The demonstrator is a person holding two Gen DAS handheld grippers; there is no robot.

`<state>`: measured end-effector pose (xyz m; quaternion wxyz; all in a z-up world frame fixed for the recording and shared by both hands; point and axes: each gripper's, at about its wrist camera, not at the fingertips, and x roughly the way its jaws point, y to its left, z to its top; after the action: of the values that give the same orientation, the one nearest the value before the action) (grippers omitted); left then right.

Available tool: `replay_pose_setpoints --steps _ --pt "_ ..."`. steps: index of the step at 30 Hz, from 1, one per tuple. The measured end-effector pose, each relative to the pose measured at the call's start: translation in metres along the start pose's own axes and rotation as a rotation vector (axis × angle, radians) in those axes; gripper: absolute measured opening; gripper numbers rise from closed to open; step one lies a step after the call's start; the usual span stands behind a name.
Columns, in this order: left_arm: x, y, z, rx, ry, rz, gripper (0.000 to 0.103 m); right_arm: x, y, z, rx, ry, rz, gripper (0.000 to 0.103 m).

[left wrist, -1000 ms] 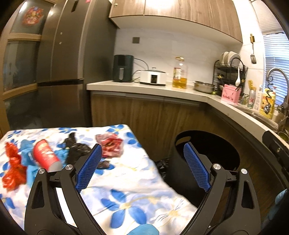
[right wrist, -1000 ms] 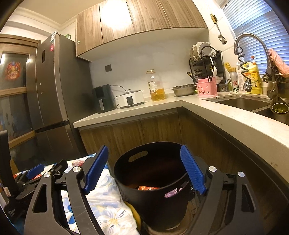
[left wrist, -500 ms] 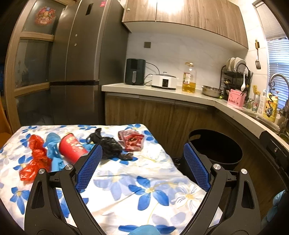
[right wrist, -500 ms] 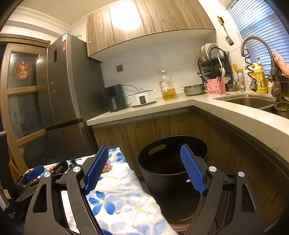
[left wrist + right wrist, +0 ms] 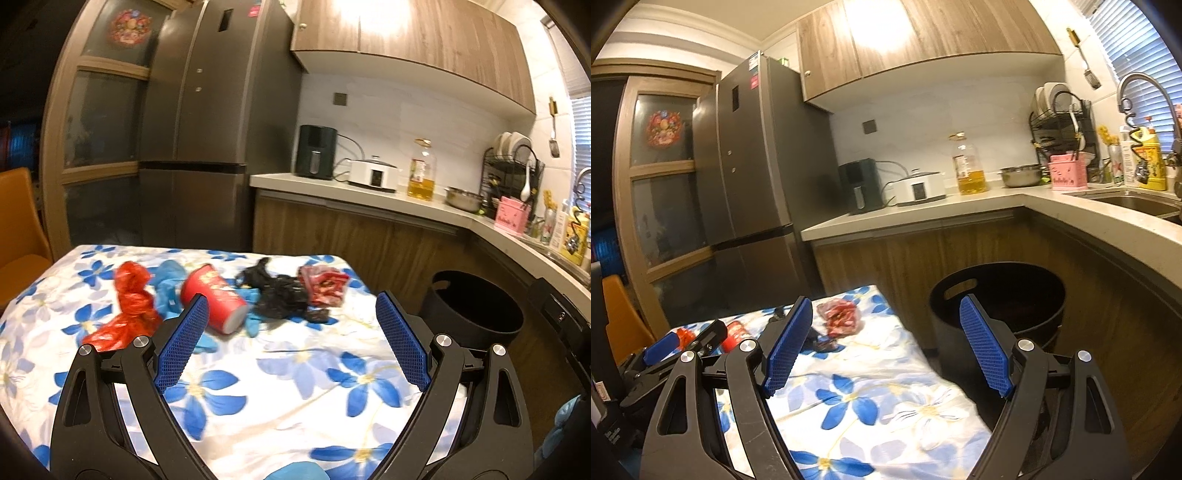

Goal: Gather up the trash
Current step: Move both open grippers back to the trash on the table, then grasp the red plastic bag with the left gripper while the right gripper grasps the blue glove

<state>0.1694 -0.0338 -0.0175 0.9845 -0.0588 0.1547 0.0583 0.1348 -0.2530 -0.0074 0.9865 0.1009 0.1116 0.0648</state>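
Note:
Trash lies on the floral tablecloth point(image 5: 280, 373): a red plastic bag point(image 5: 127, 306), a red paper cup point(image 5: 214, 297) on its side, blue gloves point(image 5: 168, 280), a black bag point(image 5: 279, 295) and a red crumpled wrapper point(image 5: 325, 286). A black bin point(image 5: 476, 310) stands on the floor right of the table. My left gripper point(image 5: 291, 339) is open and empty, held above the table short of the trash. My right gripper point(image 5: 886, 350) is open and empty over the table's right edge, with the bin point(image 5: 1001, 302) ahead to the right. The wrapper point(image 5: 840, 317) and the left gripper point(image 5: 665, 350) show in the right wrist view.
A kitchen counter point(image 5: 369, 195) runs behind and curves right, with an air fryer point(image 5: 316, 157), cooker point(image 5: 375, 173), oil bottle point(image 5: 421, 177) and dish rack point(image 5: 513, 173). A fridge point(image 5: 207, 129) stands at the back left. An orange chair point(image 5: 18, 221) is at the left.
Both grippers have pulled back and up from the bin toward the table. The trash now sits nearer the middle of the left view. Both stay open and empty.

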Motion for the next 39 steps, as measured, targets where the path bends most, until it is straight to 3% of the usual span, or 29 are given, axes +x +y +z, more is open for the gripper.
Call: replay_pose_setpoints --steps 14,20,24,29,31,32,34,37,39 --pt "0.021 0.115 -0.013 -0.062 -0.008 0.254 0.090 0.042 0.061 -0.030 -0.041 0.098 0.139 0.080" --pt "0.043 0.147 -0.015 -0.073 0.028 0.296 0.086 0.060 0.091 -0.042 -0.067 0.135 0.194 0.080" --pt "0.061 0.160 -0.013 -0.084 0.066 0.266 0.084 0.072 0.111 -0.049 -0.080 0.161 0.223 0.080" --pt "0.085 0.172 -0.015 -0.111 0.158 0.229 0.069 0.084 0.136 -0.055 -0.099 0.181 0.261 0.080" --pt "0.092 0.176 -0.019 -0.130 0.197 0.209 0.052 0.089 0.145 -0.056 -0.108 0.188 0.276 0.080" --pt "0.096 0.179 -0.021 -0.142 0.215 0.200 0.049 0.092 0.151 -0.058 -0.115 0.191 0.285 0.080" --pt "0.101 0.185 -0.025 -0.172 0.245 0.183 0.025 0.097 0.163 -0.061 -0.131 0.197 0.303 0.080" --pt "0.103 0.194 -0.029 -0.223 0.259 0.161 0.010 0.104 0.179 -0.066 -0.145 0.211 0.326 0.078" --pt "0.097 0.199 -0.030 -0.256 0.244 0.145 0.008 0.110 0.190 -0.070 -0.156 0.226 0.342 0.075"
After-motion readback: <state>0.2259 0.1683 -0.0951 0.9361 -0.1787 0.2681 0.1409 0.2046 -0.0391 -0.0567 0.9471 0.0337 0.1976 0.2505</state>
